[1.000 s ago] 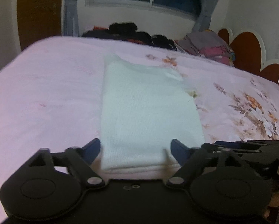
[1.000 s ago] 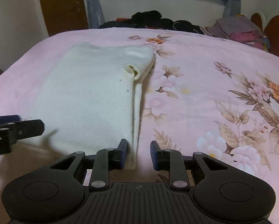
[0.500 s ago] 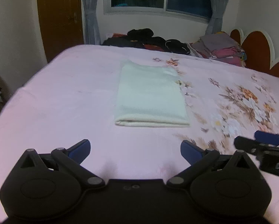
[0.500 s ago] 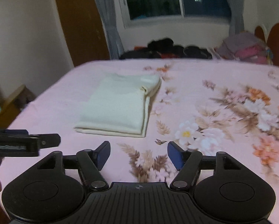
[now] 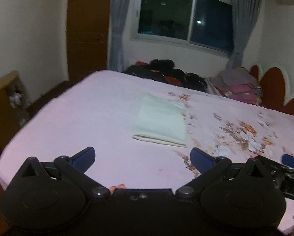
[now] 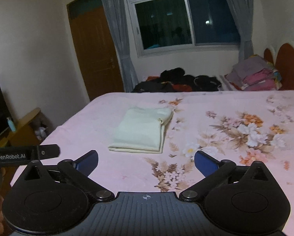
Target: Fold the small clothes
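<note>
Folded cloth (image 5: 161, 121) flat on bed (image 5: 88, 108), well ahead of both grippers. Left gripper (image 5: 143, 157) wide open, empty. Right gripper (image 6: 146, 160) opening, empty.

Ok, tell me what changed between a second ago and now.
Both hand-held grippers drew back and up from the folded cloth. The left hand-held gripper no longer straddles its near edge; the right hand-held gripper, then nearly closed at its corner, is opening wide with nothing between its jaws. The cloth stays folded in place on the bed.
</note>
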Demonstrator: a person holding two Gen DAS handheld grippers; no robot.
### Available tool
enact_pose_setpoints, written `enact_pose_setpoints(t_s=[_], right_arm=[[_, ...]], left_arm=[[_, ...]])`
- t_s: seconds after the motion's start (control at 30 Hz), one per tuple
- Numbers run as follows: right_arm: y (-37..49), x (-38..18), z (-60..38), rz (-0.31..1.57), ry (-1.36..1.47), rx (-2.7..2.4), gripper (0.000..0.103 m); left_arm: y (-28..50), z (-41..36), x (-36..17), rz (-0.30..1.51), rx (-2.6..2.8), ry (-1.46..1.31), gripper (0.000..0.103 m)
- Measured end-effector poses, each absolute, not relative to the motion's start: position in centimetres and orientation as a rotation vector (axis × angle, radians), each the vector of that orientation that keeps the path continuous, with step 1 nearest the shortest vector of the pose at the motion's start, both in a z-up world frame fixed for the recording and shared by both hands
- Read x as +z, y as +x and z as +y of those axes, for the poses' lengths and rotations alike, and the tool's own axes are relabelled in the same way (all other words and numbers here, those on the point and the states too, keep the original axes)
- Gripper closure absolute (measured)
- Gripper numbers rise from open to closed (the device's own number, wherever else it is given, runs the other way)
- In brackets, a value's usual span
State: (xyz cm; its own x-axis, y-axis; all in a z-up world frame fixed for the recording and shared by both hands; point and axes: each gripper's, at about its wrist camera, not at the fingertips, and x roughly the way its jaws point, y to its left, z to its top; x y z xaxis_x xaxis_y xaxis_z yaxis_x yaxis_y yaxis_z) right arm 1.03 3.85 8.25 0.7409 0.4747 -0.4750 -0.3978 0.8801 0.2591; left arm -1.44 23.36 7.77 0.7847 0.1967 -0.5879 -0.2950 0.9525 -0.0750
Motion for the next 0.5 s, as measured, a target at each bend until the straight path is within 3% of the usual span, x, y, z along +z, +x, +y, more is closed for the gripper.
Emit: enact_pose_setpoints(t_s=[0.5], right_arm=[[-0.9, 9.6, 3.8, 0.481, 0.089, 0.432, 0.000]], left_arm=[[-2.7, 23.1, 8.3, 0.616, 0.305, -0.113, 0.000]])
